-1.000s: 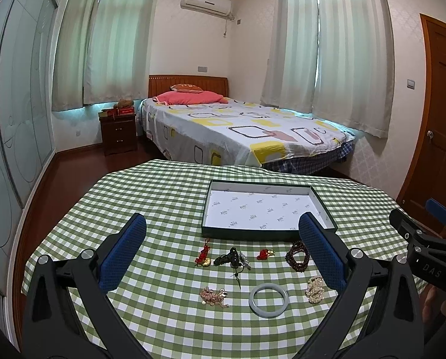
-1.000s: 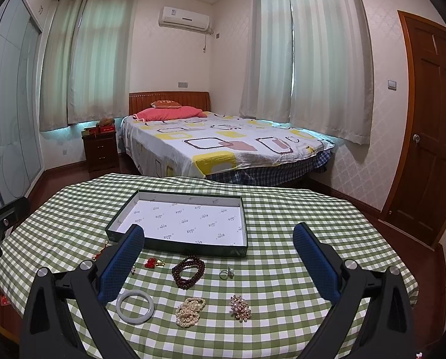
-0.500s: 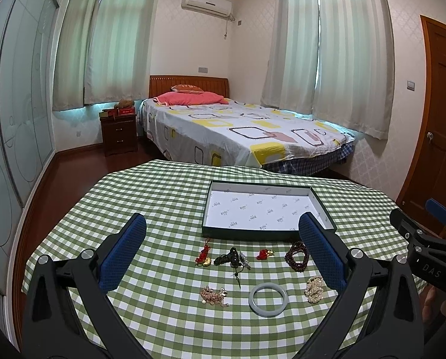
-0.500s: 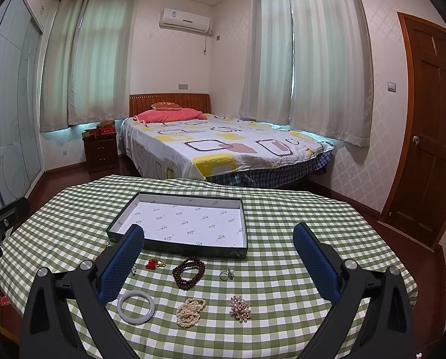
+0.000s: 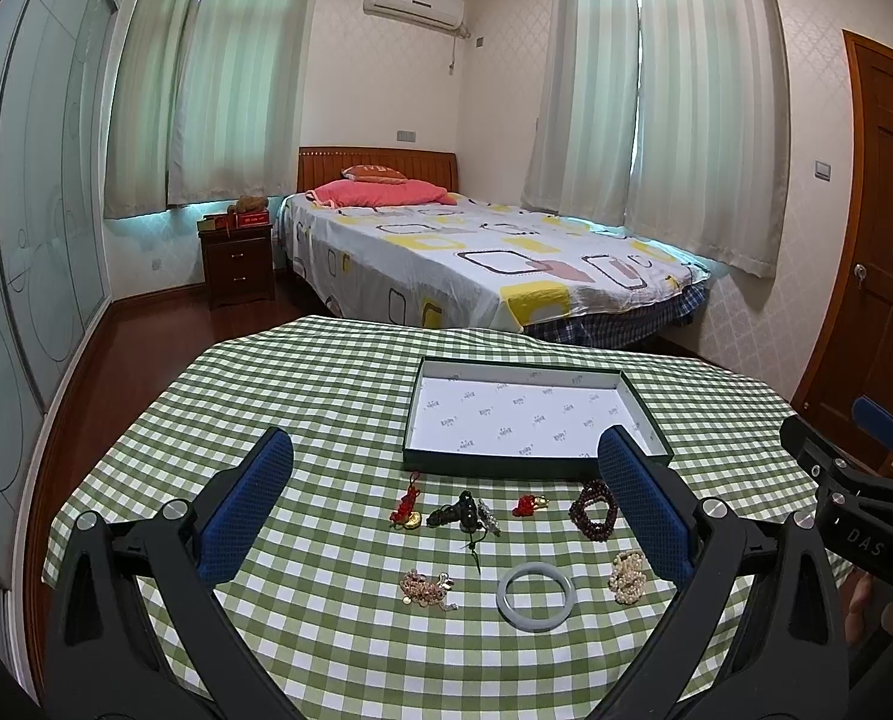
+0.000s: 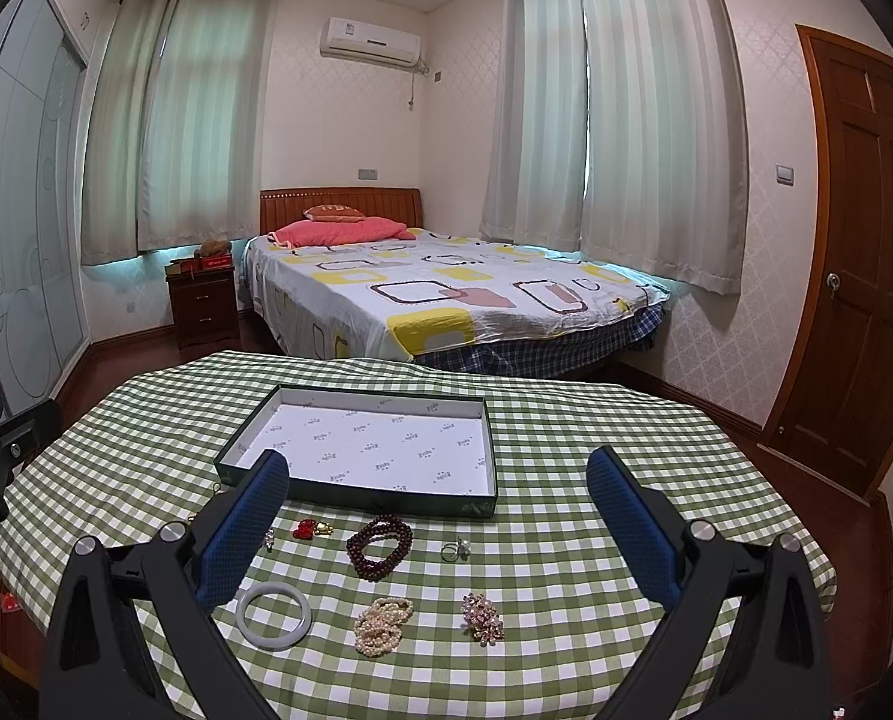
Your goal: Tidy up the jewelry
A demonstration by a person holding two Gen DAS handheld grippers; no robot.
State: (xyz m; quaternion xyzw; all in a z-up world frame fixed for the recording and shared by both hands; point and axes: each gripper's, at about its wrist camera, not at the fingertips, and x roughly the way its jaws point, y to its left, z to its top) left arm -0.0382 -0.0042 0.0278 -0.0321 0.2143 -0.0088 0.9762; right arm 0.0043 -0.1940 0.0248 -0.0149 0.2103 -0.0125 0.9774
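We hold our left gripper [image 5: 446,504] and right gripper [image 6: 437,516] released, jaws spread wide, above the near edge of the checked table [image 6: 596,420], grasping nothing. The tray [image 6: 350,495] sits mid-table. Along its near wall lie the dark bead bracelet [image 6: 380,546], a ring [image 6: 455,550] and red charms [image 5: 530,504]; nearer our edge lie the jade bangle [image 6: 273,615], pearl bracelet [image 6: 383,624] and brooch [image 6: 482,615].
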